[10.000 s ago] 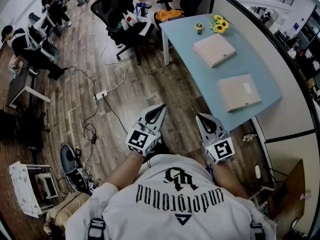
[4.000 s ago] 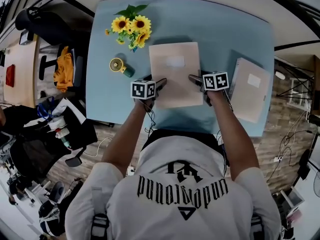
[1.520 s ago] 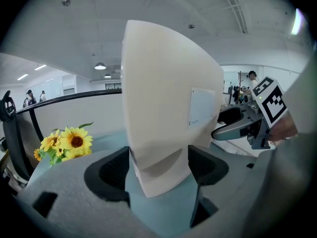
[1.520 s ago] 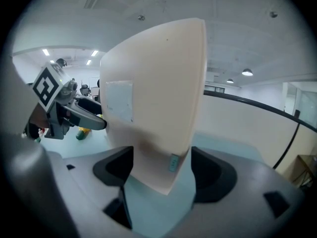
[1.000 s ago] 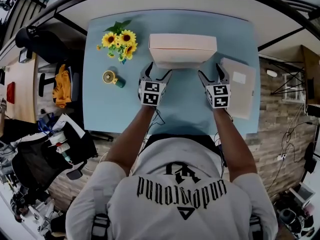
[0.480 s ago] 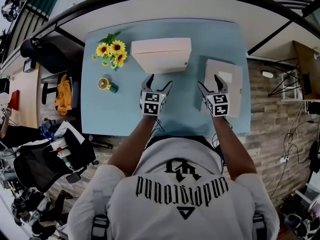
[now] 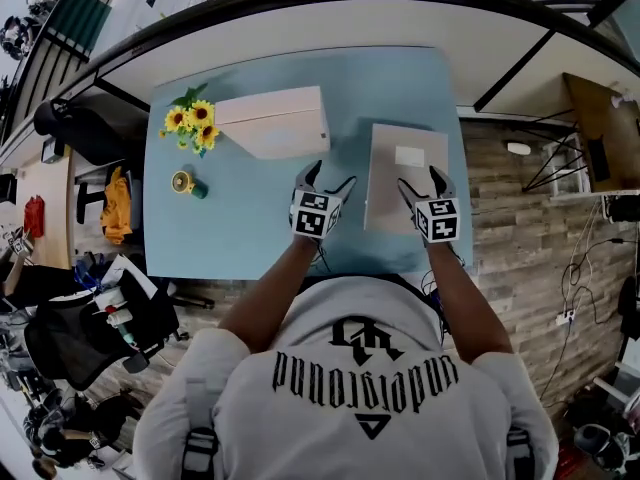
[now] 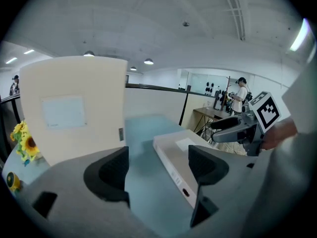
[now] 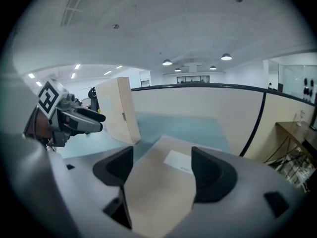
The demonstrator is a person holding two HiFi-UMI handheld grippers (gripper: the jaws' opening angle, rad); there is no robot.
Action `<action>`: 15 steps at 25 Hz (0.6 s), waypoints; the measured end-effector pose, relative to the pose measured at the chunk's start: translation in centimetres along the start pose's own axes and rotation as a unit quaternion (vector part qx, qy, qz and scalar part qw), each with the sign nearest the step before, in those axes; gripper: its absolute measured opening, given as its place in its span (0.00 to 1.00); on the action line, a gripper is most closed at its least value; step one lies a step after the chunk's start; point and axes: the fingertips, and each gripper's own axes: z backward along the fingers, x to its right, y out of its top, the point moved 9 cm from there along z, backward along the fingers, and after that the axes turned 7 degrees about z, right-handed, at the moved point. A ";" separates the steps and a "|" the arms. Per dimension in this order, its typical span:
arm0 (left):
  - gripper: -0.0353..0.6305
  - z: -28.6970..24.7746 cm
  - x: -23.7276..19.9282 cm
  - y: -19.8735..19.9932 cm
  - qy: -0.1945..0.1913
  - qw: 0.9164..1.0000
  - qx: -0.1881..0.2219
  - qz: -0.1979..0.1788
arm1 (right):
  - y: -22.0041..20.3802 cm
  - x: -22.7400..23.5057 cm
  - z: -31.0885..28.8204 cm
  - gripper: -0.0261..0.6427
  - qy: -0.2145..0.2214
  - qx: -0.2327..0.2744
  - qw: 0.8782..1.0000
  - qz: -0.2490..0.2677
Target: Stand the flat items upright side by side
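Standing on edge at the far left of the blue table (image 7: 240,218), one beige box file (image 7: 272,120) is just beside the sunflowers (image 7: 190,123). The second box file (image 7: 405,173) lies flat to its right, white label up. Both are closed (nothing of their contents shows). The left gripper (image 7: 330,176) has its tongs spread over bare table between the two files, holding nothing. The right gripper (image 7: 420,178) is spread too, with the flat file's near end between its tongs; contact cannot be told. Only the left gripper view shows the pale label on the standing file's broad face and the finger hole in the flat file's spine. Only the head view shows the right gripper over the flat file's near right corner.
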 end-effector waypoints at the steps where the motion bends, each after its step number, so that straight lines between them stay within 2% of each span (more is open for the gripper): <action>1: 0.63 -0.8 0.9 0.0 -0.007 1.000 -0.006 0.000 | -0.5 0.8 0.3 0.59 -0.001 -0.003 1.000 -0.003; 7: 0.64 -5.5 5.4 -0.8 -0.042 0.998 -0.048 0.018 | -3.5 5.3 1.7 0.60 0.000 -0.027 0.999 -0.025; 15: 0.65 -10.2 7.4 -3.1 -0.045 0.993 -0.104 0.041 | -7.8 9.4 1.2 0.61 0.029 -0.077 0.994 -0.076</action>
